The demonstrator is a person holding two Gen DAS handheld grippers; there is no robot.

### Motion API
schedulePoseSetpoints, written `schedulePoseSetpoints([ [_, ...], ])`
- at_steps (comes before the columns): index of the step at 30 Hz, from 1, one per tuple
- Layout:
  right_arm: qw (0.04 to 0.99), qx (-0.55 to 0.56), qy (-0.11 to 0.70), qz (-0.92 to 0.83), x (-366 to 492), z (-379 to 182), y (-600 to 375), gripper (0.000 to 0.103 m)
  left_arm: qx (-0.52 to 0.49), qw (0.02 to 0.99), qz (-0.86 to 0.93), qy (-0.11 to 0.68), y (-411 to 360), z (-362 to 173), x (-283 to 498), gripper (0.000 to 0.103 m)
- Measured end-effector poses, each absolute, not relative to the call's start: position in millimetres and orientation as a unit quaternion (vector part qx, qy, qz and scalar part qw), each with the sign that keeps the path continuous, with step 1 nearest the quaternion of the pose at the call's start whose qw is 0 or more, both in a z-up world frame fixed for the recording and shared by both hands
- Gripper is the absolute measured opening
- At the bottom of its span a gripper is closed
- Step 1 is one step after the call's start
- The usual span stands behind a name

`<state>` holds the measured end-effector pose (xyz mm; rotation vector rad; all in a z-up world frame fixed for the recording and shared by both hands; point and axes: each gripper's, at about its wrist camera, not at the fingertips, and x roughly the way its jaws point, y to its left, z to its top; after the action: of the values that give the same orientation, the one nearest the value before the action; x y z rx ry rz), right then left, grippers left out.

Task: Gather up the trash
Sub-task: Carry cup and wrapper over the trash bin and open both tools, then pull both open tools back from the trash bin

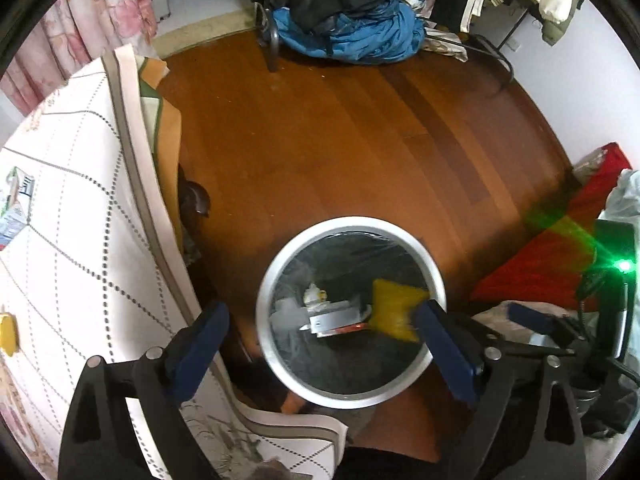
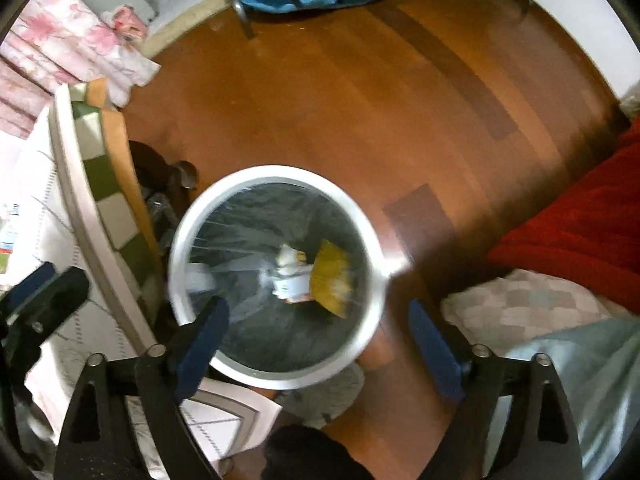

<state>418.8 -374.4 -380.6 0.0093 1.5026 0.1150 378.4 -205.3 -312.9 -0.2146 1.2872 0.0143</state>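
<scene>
Reddish-brown wooden plank floor [image 1: 340, 132] fills the room, no readable writing or labels anywhere; print on the small carton [image 1: 16, 204] at the worktop edge is too blurred to read. White dotted-grid tablecloth worktop [image 1: 72, 240] stands left of the round white trash bin with dark liner [image 1: 434, 280], a red blanket [image 2: 580, 232] to its right. Blue jacket heap [image 1: 360, 36] lies far across the floor. Inside the bin: a yellow crinkled wrapper [image 1: 394, 308], white crumpled paper [image 2: 290, 258] and a grey-white flat package [image 1: 332, 318]. Left claw [image 1: 324, 344] is spread wide over the bin, empty. Right claw [image 2: 318, 334] is likewise released, empty, above the bin.
</scene>
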Motion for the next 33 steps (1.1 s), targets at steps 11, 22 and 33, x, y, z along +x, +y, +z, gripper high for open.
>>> schedulePoseSetpoints([
  [11,0.742,-0.018,0.670,0.032,397,-344,-380,0.103,-0.071,0.809,0.030,0.583,-197,-290,361,0.097],
  [22,0.777,-0.012,0.627,0.048,362,-263,-378,0.103,-0.062,0.833,0.042,0.548,-196,-234,333,0.097],
  [33,0.830,0.019,0.552,0.076,322,-148,-356,0.103,-0.077,0.873,0.062,0.478,-165,-145,284,0.097],
])
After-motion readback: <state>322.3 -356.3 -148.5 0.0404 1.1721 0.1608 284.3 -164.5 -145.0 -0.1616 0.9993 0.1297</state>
